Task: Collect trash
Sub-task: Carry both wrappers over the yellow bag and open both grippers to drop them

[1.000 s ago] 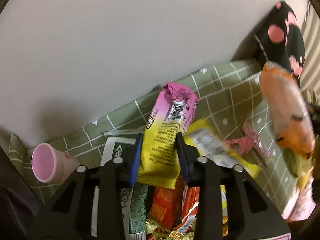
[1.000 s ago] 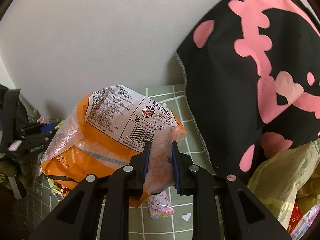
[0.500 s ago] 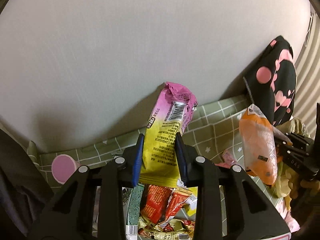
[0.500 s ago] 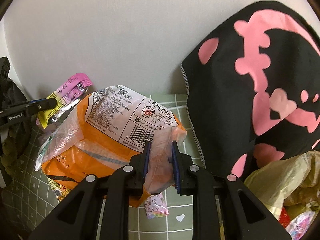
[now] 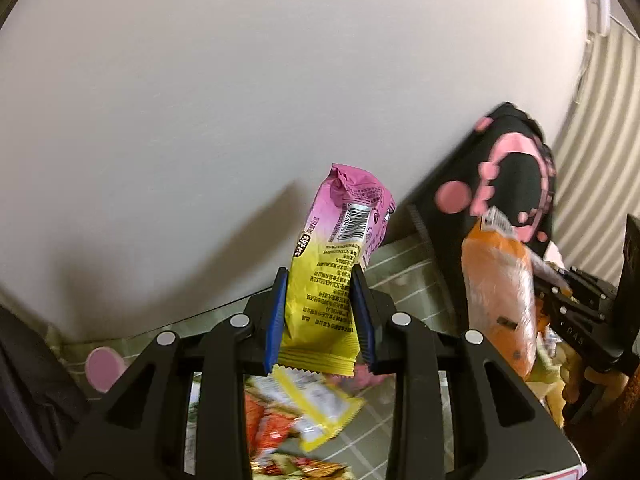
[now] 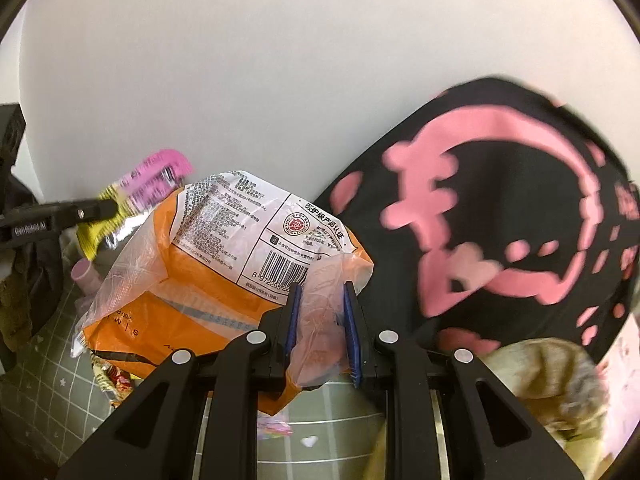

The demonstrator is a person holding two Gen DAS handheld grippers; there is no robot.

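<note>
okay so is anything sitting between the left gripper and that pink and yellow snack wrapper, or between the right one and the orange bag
Nothing visible does. The left gripper is already shut on the pink and yellow wrapper, and the right gripper is shut on the clear edge of the orange bag. Where they go next, no bin or bag for trash shows in either view.

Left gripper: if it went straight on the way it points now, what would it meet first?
Probably the plain wall behind the green checked cloth. The left gripper holds a pink-and-yellow snack wrapper; depth is unclear.
</note>
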